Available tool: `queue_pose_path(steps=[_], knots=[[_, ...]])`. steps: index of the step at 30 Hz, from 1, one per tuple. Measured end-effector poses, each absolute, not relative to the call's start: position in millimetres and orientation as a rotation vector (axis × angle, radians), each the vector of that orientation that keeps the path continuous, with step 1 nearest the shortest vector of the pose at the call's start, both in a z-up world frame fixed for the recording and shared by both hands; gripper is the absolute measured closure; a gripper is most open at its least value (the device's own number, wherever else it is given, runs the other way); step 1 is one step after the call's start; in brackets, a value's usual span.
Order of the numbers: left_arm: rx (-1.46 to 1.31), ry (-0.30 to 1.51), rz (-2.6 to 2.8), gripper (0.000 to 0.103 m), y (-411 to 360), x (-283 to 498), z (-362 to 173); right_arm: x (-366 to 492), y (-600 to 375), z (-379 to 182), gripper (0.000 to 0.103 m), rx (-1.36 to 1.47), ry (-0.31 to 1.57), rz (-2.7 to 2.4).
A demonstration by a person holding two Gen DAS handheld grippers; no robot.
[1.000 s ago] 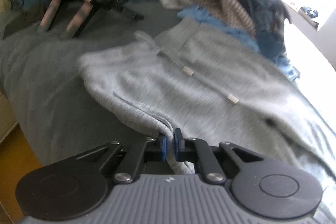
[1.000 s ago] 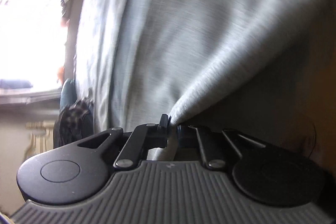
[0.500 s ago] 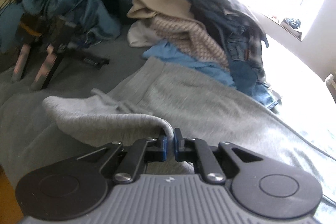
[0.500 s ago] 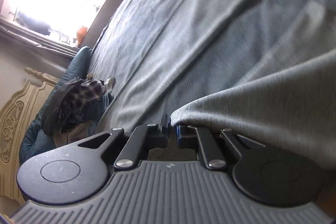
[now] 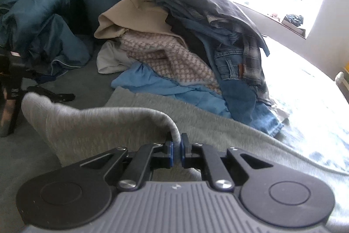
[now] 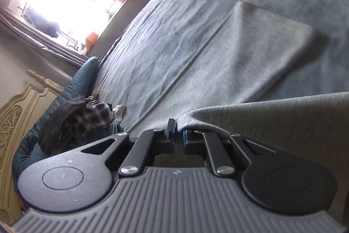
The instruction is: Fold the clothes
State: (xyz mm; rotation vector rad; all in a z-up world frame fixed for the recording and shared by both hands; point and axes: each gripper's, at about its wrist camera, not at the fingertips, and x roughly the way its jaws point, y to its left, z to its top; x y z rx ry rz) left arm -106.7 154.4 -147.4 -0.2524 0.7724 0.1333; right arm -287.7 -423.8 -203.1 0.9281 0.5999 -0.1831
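Carried forward since a second ago, the grey sweatpants fold toward the clothes pile on the bed; left tool and right tool each pinch their edge.

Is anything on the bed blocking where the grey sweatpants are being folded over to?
Nothing visible does. The left hand-held gripper is shut on the grey sweatpants, whose lower layer lies bare ahead. The clothes pile sits beyond the far edge, touching it.
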Motion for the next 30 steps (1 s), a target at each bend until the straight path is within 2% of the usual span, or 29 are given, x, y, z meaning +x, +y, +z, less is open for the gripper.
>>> queue_pose_path(steps=[6, 19, 30], knots=[[-0.265, 0.801, 0.135, 0.096, 151.4, -72.5, -162.6, -247.3, -423.8, -197.6, 0.098, 0.872, 0.610, -0.193], [-0.244, 0.885, 0.120, 0.096, 143.9, -15.4, -201.4, -169.2, -427.5, -224.1, 0.098, 0.799, 0.676, -0.247], [-0.235, 0.886, 0.138, 0.096, 140.7, 11.8, -212.2, -121.2, -431.8, -228.5, 0.098, 0.754, 0.695, -0.235]])
